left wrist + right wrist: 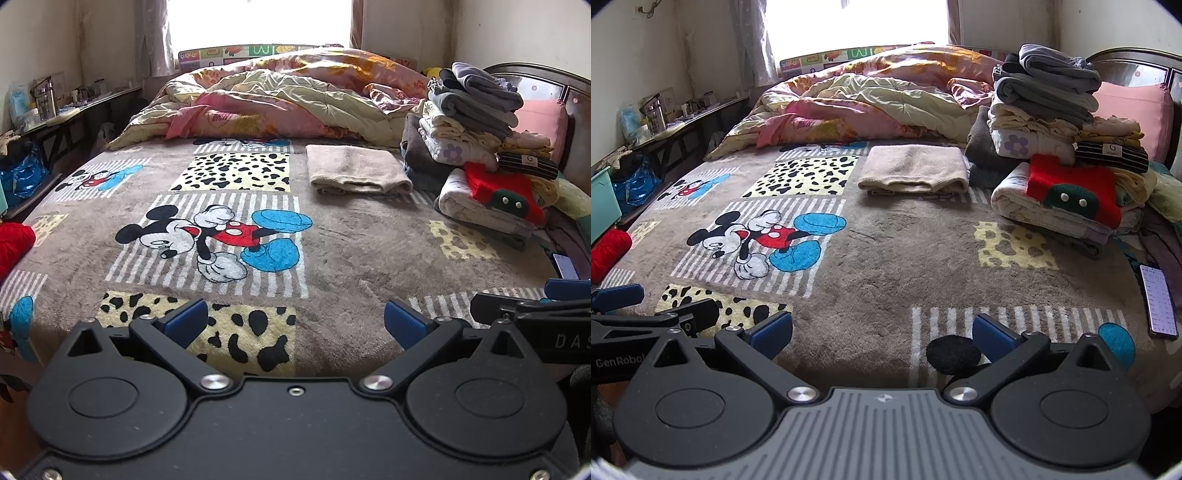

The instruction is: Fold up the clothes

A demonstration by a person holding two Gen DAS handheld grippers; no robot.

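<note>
The blanket (pixel 886 266) fills the frame, bare in its middle. The clothes pile (pixel 1067 147) sits at upper right, nearer my right gripper (pixel 882 332). The folded beige garment (pixel 916 168) lies just left of it, above centre, long axis across the frame, folded edge toward me. Both grippers, left gripper (pixel 295 319) too, are spread and hold nothing.

left tongs (pixel 293 321), right tongs (pixel 882 334): black bodies, blue pads, silver screws; right ribbed grey.
</note>
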